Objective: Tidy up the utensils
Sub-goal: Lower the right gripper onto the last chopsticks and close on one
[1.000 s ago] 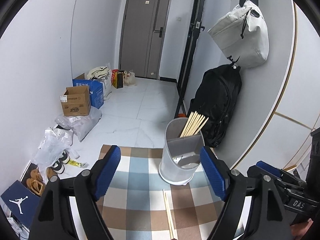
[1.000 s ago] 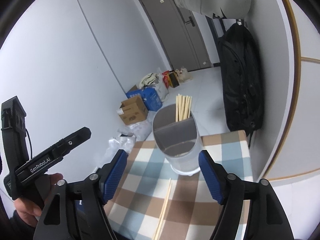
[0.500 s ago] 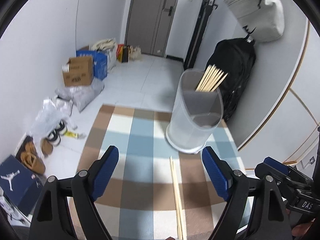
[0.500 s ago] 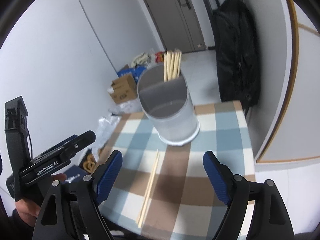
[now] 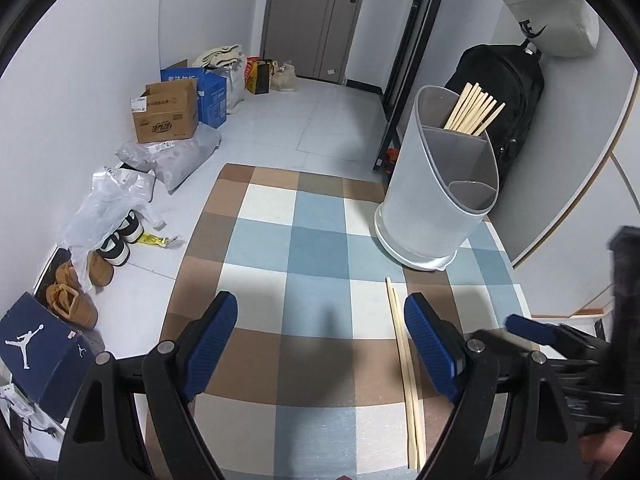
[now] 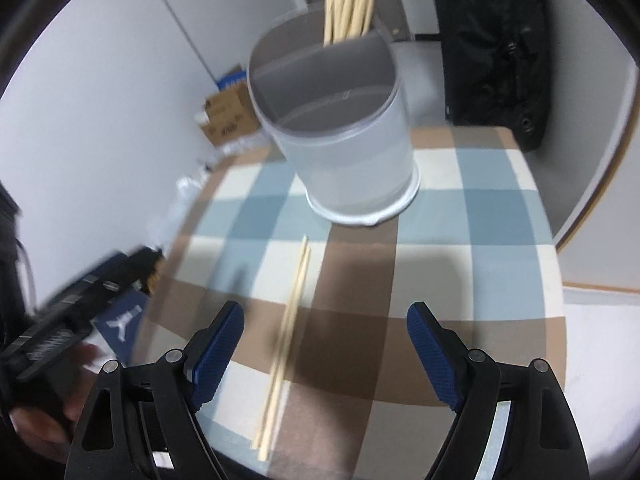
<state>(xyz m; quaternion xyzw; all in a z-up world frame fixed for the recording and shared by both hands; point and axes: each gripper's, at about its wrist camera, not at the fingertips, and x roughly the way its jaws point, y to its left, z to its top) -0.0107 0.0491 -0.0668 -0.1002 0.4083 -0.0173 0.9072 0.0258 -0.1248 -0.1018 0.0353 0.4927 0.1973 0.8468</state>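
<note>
Both grippers' blue pads are held wide apart, nothing between them: left gripper [image 5: 320, 340], right gripper [image 6: 326, 344]. Further left, a Jordan-logo shoebox [image 5: 36, 348] is seen. Two loose chopsticks [image 6: 286, 334] are laid on the checked cloth [image 5: 304, 248], before the holder [image 5: 438, 184] where others are stored.

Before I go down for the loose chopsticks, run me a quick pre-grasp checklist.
1. Right gripper open, nothing between its jaws: ok.
2. Left gripper open, holding nothing: ok.
3. Loose chopsticks lying together on the checked cloth: ok.
4. Chopsticks between the right jaws: not ok, they sit left of centre.
5. Holder upright, near compartment free: ok.
6. Chopsticks' near ends clear of the table edge: cannot tell.
</note>
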